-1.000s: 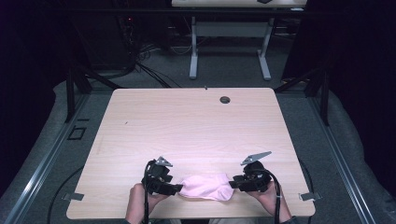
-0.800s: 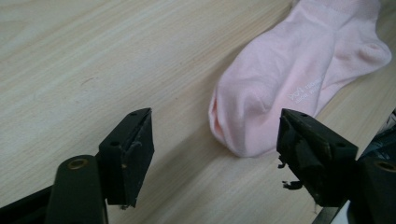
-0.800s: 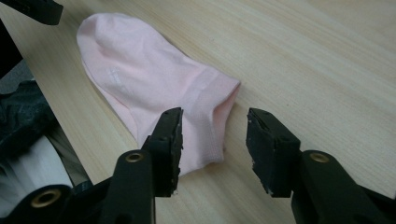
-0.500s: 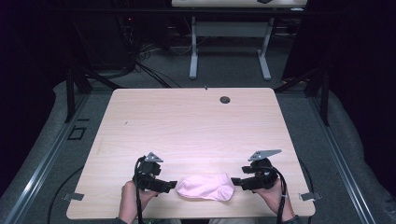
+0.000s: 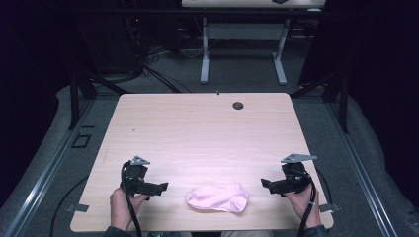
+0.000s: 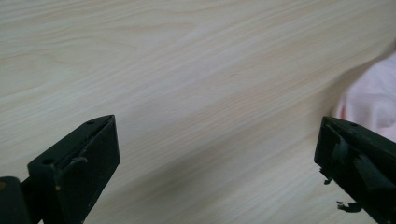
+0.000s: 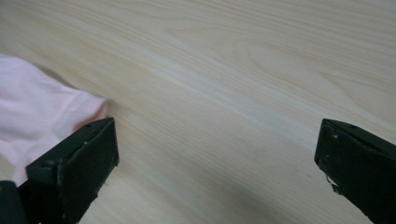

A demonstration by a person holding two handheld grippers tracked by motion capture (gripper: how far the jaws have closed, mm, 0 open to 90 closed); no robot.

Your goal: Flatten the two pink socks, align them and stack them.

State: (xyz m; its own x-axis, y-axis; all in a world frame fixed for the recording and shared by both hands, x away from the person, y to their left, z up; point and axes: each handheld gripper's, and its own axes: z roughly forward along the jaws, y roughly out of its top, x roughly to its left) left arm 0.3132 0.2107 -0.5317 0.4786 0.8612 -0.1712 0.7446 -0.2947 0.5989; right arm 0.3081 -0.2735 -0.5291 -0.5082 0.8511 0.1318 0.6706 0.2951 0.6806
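Both claws wide and empty, jaws just been opening, left gripper [image 5: 163,186] and right gripper [image 5: 264,183] flanking the pink sock [image 5: 218,198]; loosely folded, it may spring open.

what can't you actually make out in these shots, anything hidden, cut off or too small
- Pink cloth: the left gripper view cuts it off at the right edge, the right gripper view at the left edge; the high view is too small to tell what garment it is.
- Small dark round thing on the table's far side: too small in the high view to identify.
- Left gripper and right gripper: jaws open, pad detail too small in the high view.
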